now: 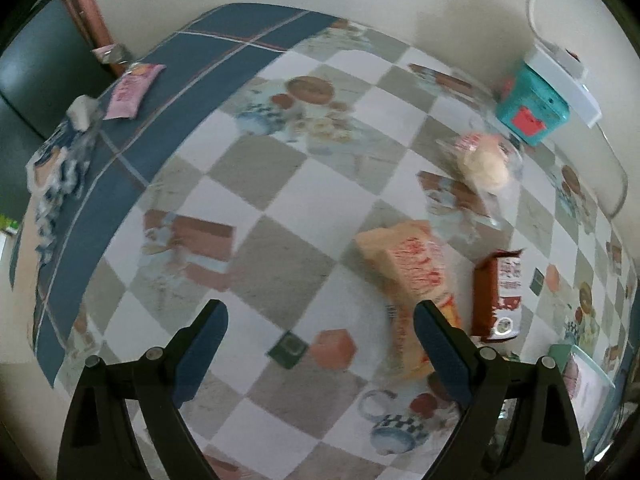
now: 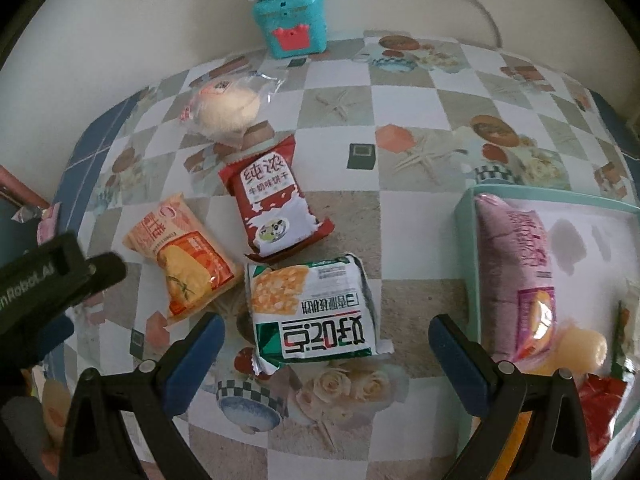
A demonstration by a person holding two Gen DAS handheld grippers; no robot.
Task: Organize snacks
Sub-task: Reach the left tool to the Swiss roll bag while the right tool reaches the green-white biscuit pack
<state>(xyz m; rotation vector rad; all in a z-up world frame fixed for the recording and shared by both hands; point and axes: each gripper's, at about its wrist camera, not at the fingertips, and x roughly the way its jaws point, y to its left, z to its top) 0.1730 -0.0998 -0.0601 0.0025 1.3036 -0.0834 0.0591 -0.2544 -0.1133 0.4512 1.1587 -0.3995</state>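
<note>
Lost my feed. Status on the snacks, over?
Both hand-held grippers open, empty. Green packet ahead of right hand-held gripper, tray beside it. Nothing blocking.

Checkered worktop [image 2: 404,216] bearing an orange packet [image 2: 180,256], red biscuit packet [image 2: 276,204], green cracker packet [image 2: 312,308], clear-wrapped bun [image 2: 228,108], teal box [image 2: 290,22], pale-green tray [image 2: 466,240], and, far off, a pink packet [image 1: 130,92].

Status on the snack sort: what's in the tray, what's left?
Done: a pink packet and some smaller items lie in the teal tray. In hand: nothing, both tools open; right tool frames the green packet. Left on the table: green, red and orange packets, wrapped bun.
</note>
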